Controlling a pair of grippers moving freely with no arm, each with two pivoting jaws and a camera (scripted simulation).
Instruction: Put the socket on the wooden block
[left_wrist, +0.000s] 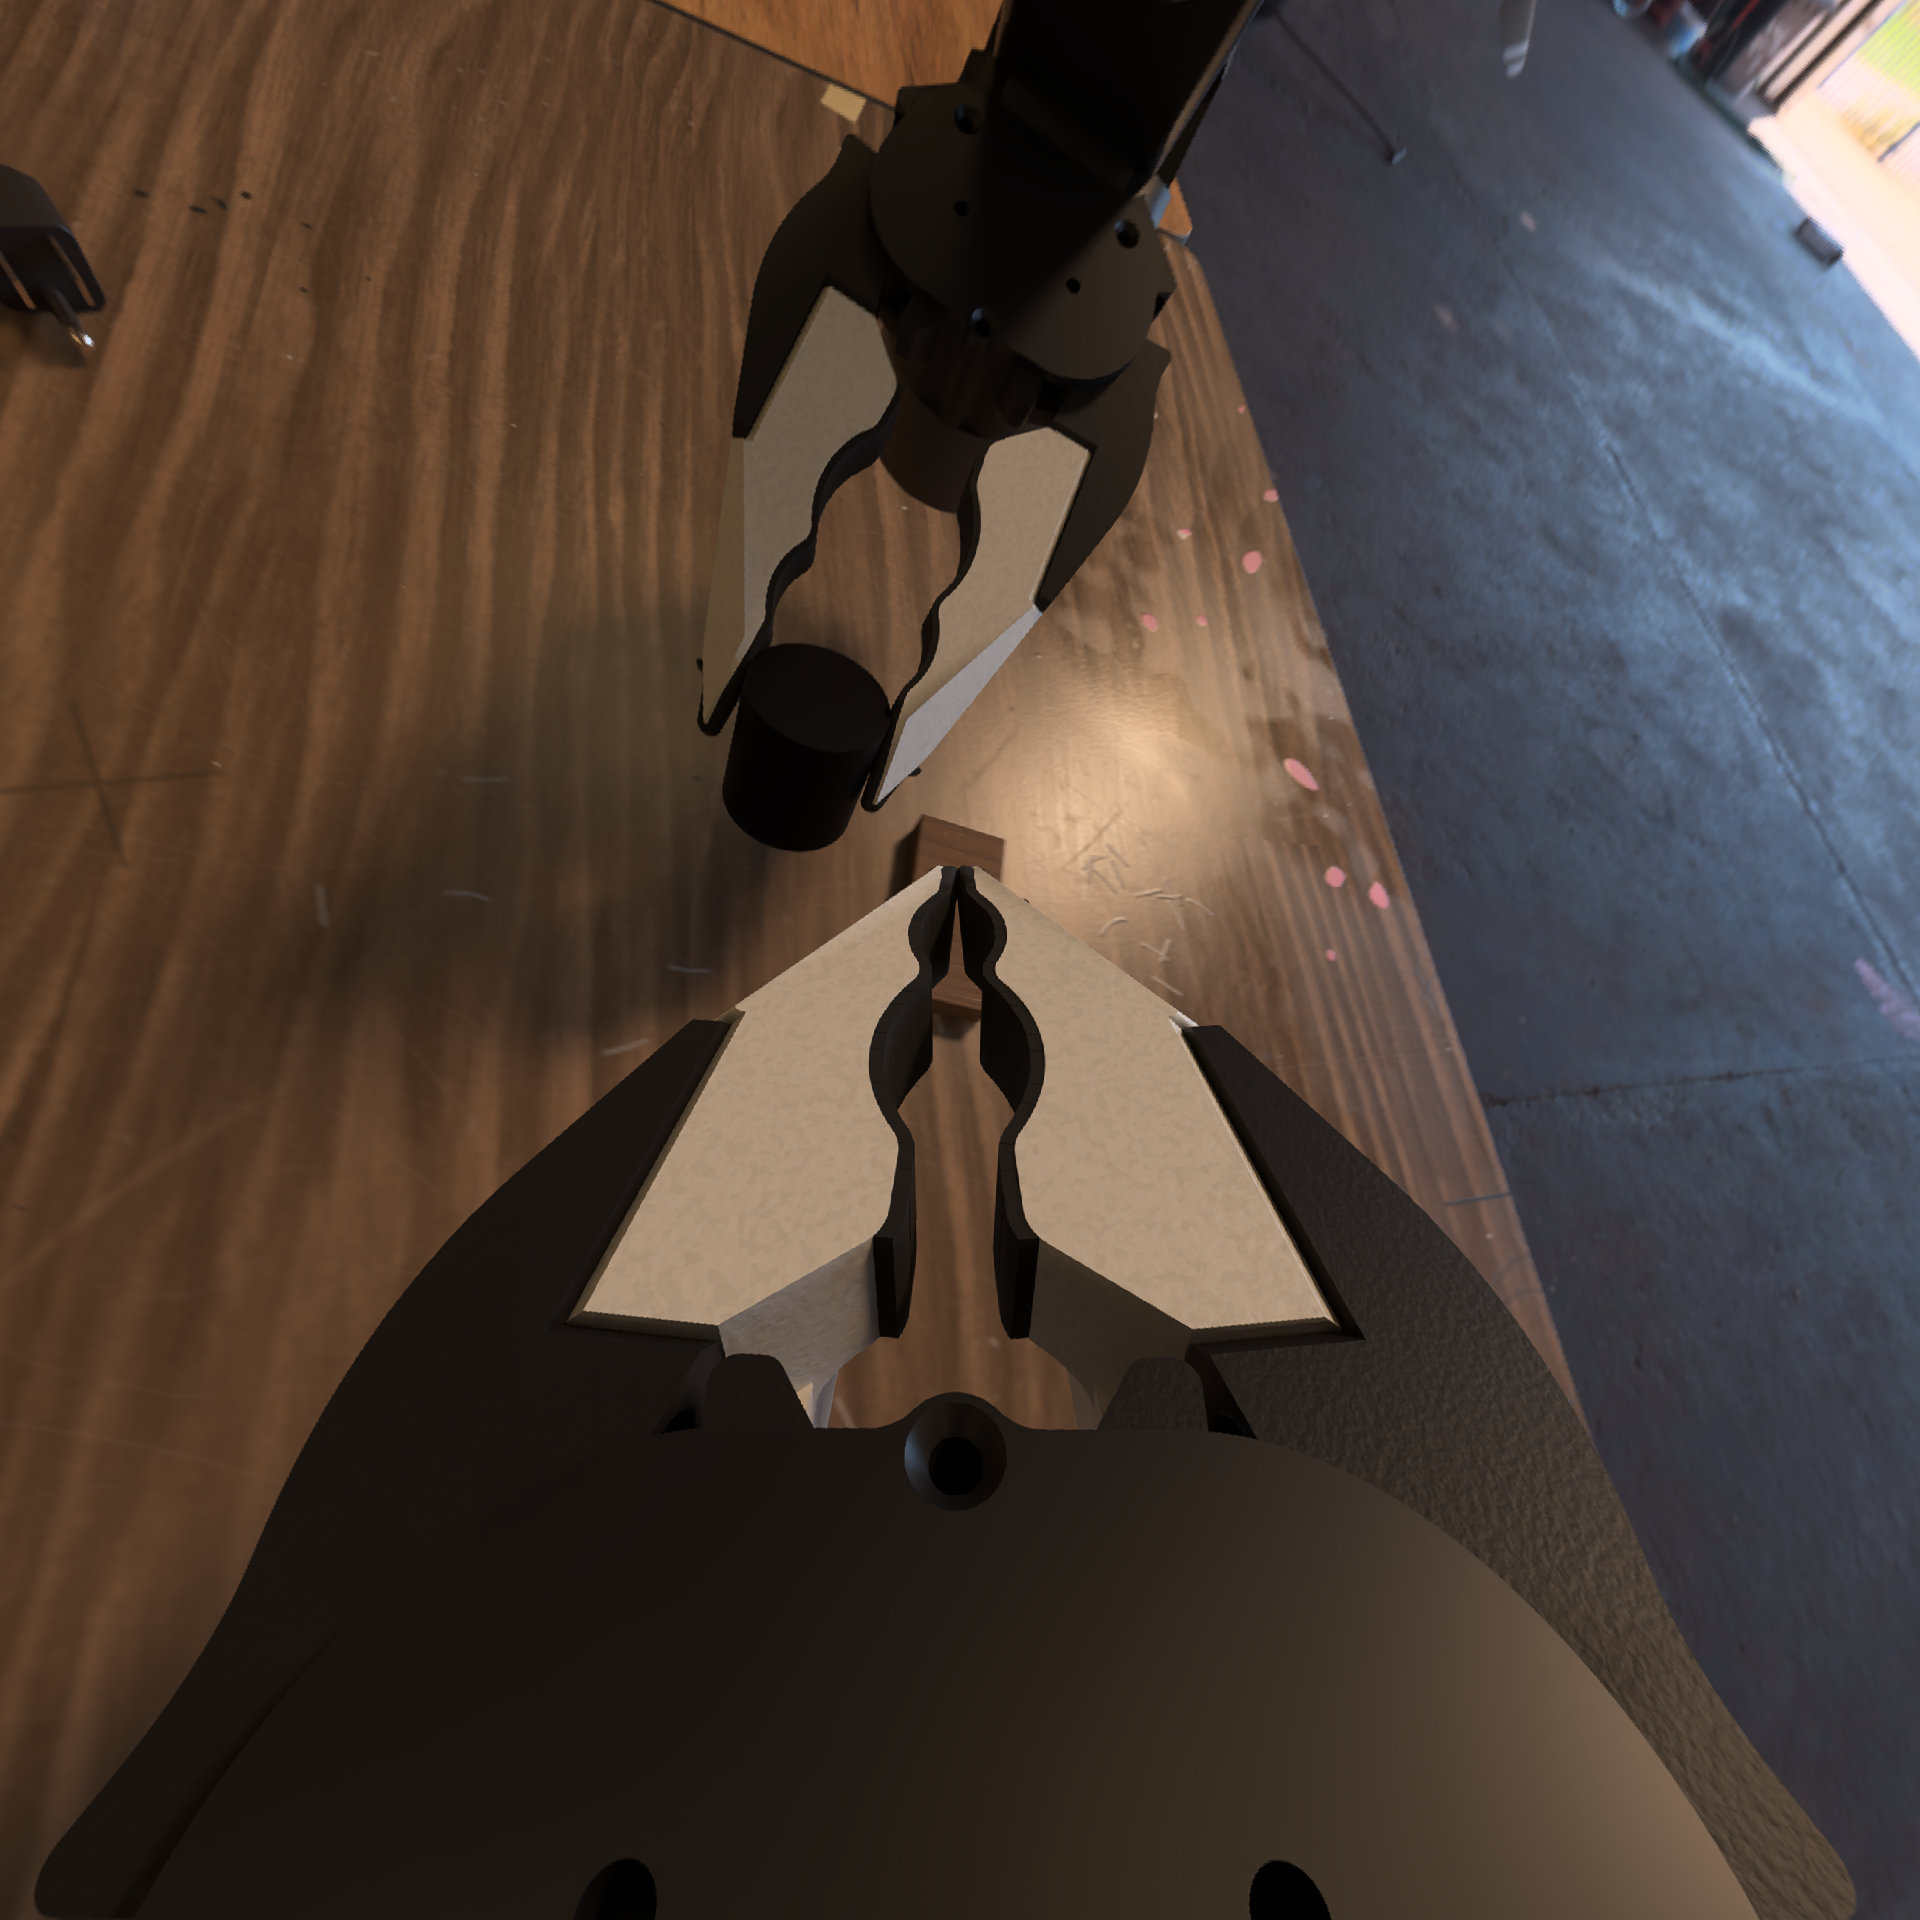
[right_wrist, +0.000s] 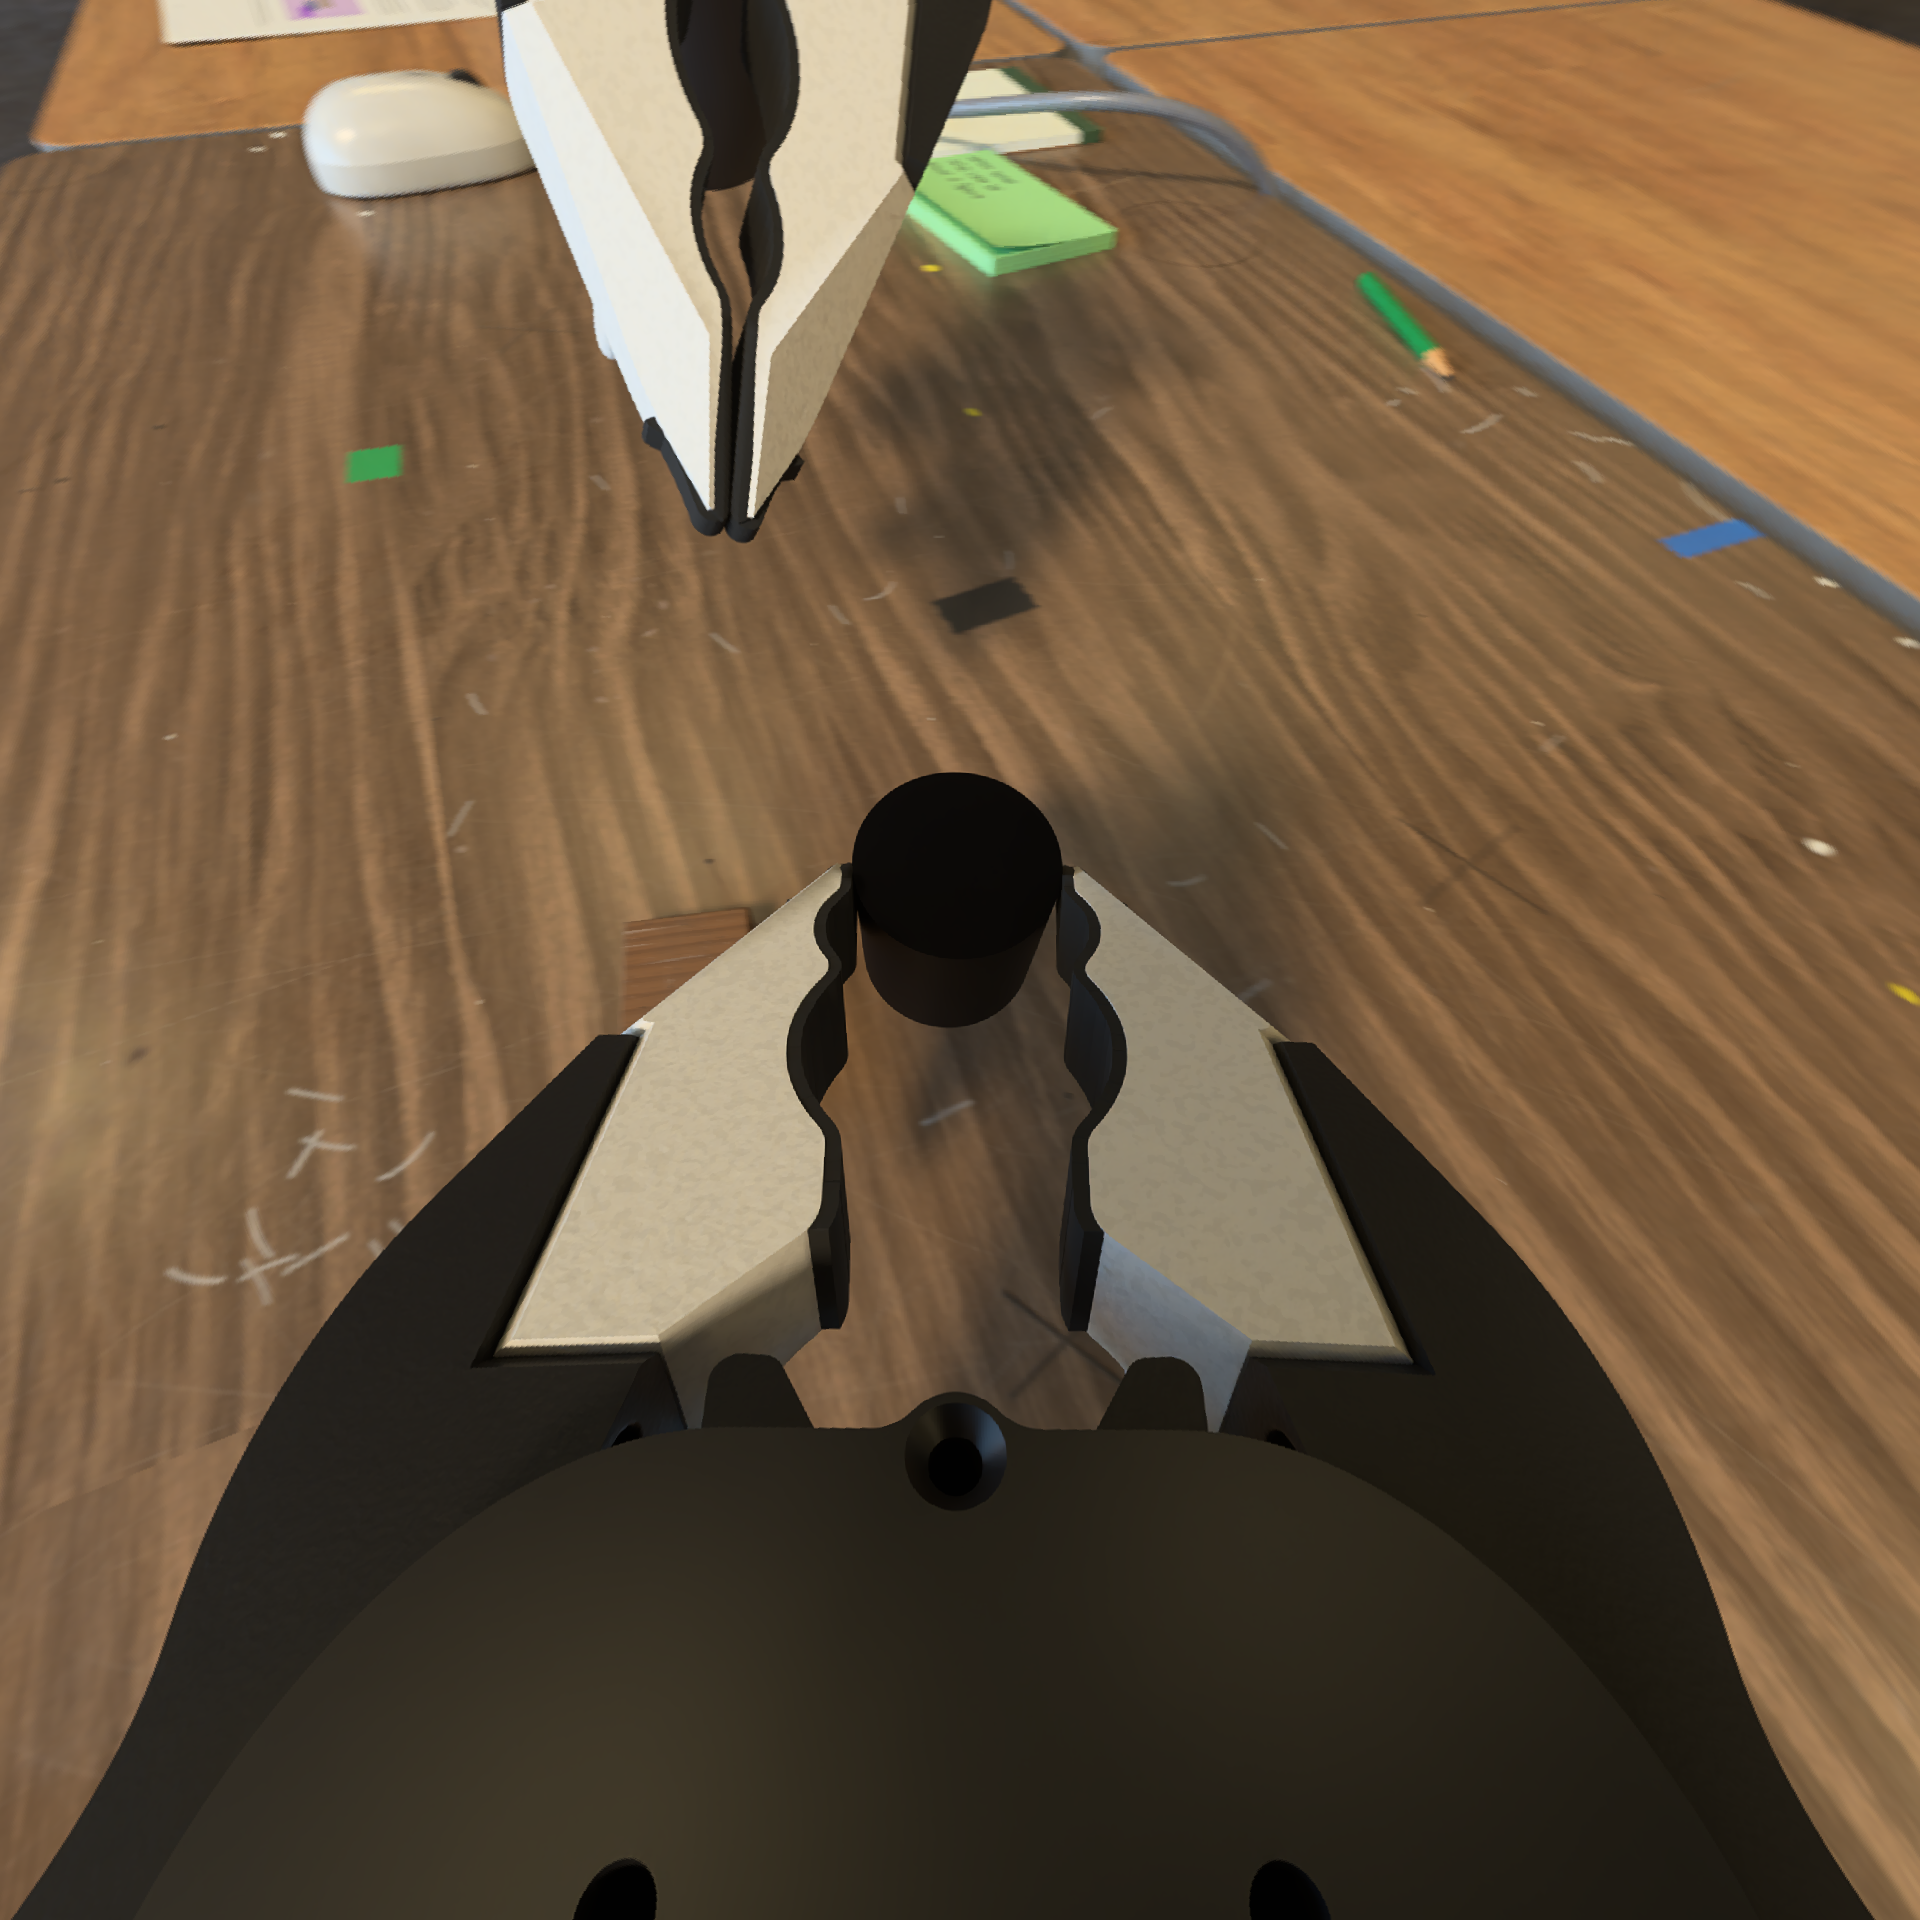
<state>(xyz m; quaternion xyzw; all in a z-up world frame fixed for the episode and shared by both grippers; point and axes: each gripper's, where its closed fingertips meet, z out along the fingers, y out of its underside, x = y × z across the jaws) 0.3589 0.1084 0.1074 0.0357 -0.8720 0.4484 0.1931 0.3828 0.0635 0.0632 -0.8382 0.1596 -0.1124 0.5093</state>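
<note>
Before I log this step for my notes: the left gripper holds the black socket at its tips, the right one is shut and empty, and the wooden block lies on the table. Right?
Not quite: the sides are swapped. The right gripper holds the black socket at its tips, as the right wrist view shows; the left gripper is shut and empty. The wooden block does lie on the table.

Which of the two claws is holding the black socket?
The right claw holds the black socket between its fingertips. The left claw is shut on nothing and hangs above the table.
</note>
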